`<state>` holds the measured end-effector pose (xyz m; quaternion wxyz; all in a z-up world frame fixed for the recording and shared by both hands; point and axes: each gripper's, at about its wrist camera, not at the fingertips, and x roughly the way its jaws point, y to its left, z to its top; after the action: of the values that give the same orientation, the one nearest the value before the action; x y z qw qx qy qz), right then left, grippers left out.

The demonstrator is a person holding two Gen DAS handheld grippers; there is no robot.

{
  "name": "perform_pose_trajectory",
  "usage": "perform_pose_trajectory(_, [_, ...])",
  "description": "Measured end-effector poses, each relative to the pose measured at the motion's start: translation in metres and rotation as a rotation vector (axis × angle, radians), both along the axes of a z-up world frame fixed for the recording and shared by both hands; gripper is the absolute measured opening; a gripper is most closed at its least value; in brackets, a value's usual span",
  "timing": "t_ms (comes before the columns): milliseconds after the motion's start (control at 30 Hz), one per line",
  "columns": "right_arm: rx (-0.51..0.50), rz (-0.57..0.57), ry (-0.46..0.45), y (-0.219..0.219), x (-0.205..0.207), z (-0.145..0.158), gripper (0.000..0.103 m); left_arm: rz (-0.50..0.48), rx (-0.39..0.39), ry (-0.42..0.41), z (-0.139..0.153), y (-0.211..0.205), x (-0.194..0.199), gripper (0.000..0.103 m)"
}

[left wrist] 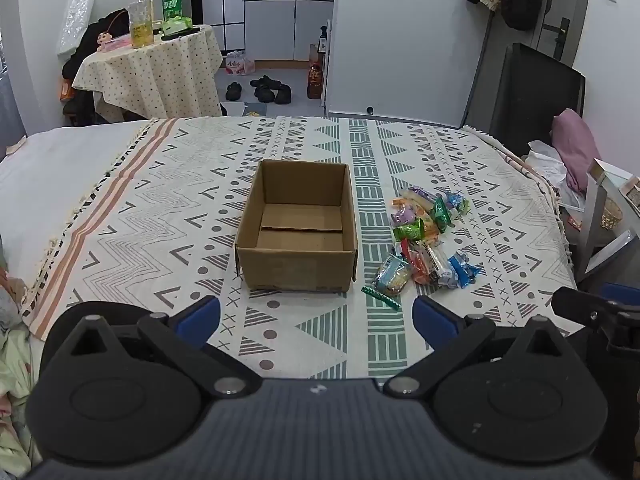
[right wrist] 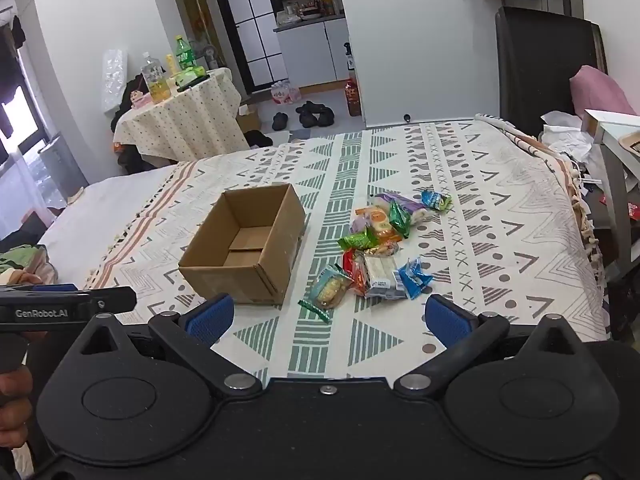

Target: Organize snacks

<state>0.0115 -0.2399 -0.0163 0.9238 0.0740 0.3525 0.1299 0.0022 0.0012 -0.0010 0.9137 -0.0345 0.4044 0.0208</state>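
An open, empty cardboard box (left wrist: 298, 232) sits on the patterned bedspread (left wrist: 160, 216). It also shows in the right wrist view (right wrist: 244, 248). A pile of colourful wrapped snacks (left wrist: 428, 240) lies just right of the box, seen too in the right wrist view (right wrist: 380, 248). A thin green packet (left wrist: 381, 298) lies nearest me. My left gripper (left wrist: 316, 320) is open and empty, hovering short of the box. My right gripper (right wrist: 330, 318) is open and empty, short of the snack pile. The other gripper's body (right wrist: 68, 306) shows at the left edge of the right wrist view.
A small round table (left wrist: 152, 64) with bottles stands beyond the bed at the left. A dark chair (left wrist: 536, 92) and a pink cushion (left wrist: 576, 148) stand at the right. Shoes (left wrist: 260, 90) lie on the floor. A white side table (right wrist: 616, 140) stands by the bed's right edge.
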Motion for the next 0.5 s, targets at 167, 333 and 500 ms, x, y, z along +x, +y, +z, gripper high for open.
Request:
perform_pose_trajectory(167, [-0.015, 0.0, 0.003, 0.001, -0.001, 0.0, 0.103, -0.003, 0.015, -0.033, 0.004, -0.003, -0.008, 0.102])
perform_pose_trajectory(333, [-0.015, -0.006, 0.004, 0.0, -0.004, 0.002, 0.103, -0.004, 0.004, -0.022, 0.007, -0.001, -0.007, 0.102])
perform_pose_trajectory(500, [-0.013, 0.001, 0.0, -0.001, -0.01, 0.007, 0.103, -0.006, 0.006, -0.018, 0.007, 0.0, -0.007, 0.102])
